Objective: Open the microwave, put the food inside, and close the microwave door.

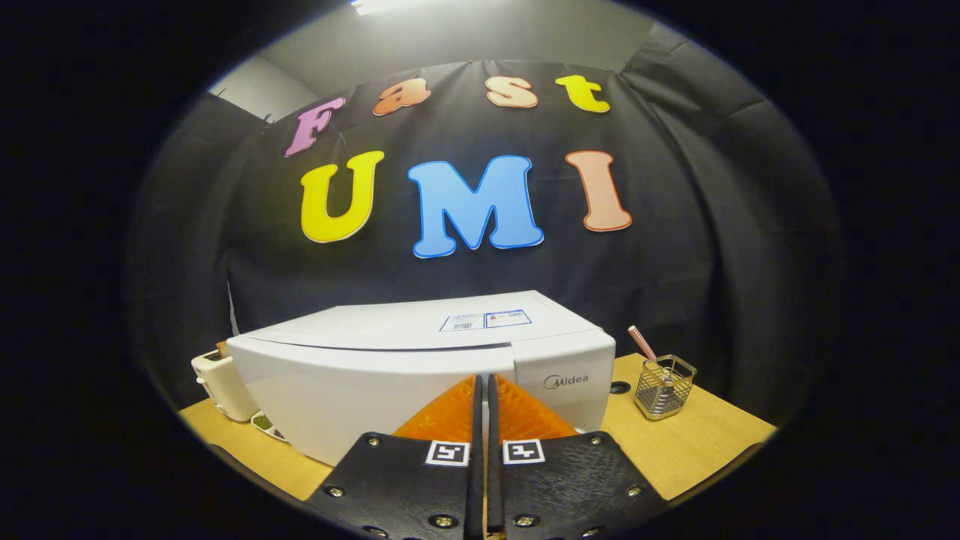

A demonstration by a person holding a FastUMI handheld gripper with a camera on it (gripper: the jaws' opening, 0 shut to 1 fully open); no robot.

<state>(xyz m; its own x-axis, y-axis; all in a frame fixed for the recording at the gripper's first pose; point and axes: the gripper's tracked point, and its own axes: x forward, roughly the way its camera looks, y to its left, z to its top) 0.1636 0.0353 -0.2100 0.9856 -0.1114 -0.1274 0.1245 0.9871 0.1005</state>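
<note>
While the microwave (390, 367) sits shut on the desk (697, 442), the claw (482, 386) points straight at its front, fingers together and holding nothing, tips near the seam between door and control panel (564, 382); the door stretches off leftward.

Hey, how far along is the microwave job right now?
Nothing looks done yet: the microwave on the table has its door shut. The gripper is shut with nothing between its fingers, tips just before the door's front. Left: open the door, put the food inside, close it. I can't clearly pick out the food.
</note>
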